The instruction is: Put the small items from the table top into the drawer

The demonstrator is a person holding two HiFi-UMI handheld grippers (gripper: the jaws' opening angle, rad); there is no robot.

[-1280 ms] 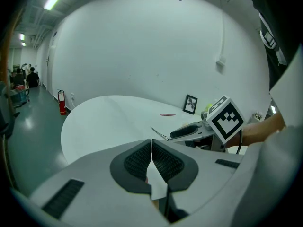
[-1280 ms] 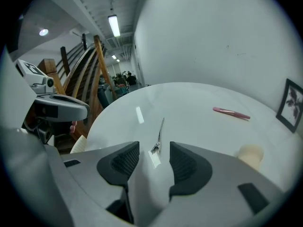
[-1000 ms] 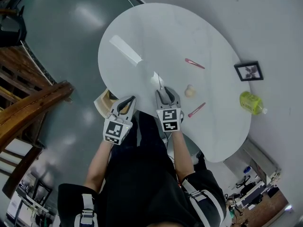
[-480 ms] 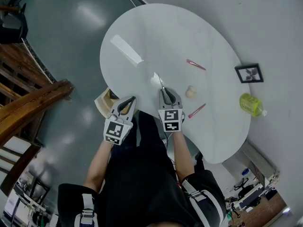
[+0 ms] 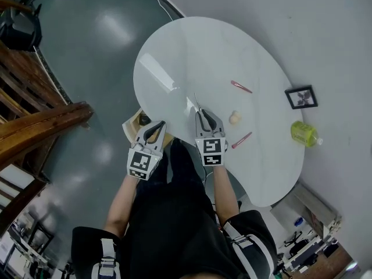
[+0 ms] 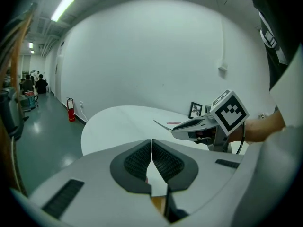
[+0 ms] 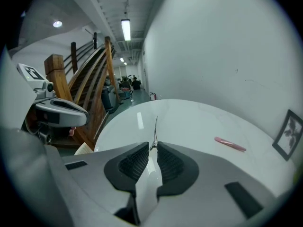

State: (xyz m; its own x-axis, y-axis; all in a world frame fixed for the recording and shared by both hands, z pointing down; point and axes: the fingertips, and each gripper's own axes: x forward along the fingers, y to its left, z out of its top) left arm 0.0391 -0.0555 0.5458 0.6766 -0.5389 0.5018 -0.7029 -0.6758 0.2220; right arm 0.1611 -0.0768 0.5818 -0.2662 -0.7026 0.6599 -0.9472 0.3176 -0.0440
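The right gripper [image 5: 200,112] is clenched on a slim silver hair clip [image 5: 197,103]. Its jaws have just been closing, and the clip sits pinched between the pads. The clip is a thin, shiny metal strip that tapers to a fine point. Its broader end is buried between the jaws and its tip sticks straight out past them, over the near part of the white table [image 5: 174,57].

The left gripper [image 5: 158,124] is shut with nothing in it, its pads meeting at the tips. It hangs just beside an open wooden drawer [image 5: 132,125] at the table's edge.

On the tabletop, 2 pink hair clips [image 5: 240,86] [image 5: 242,139] lie apart, with a small beige item [image 5: 235,118] between them. Nearer the wall are a black picture frame [image 5: 301,97] and a green bottle [image 5: 304,133] on its side.
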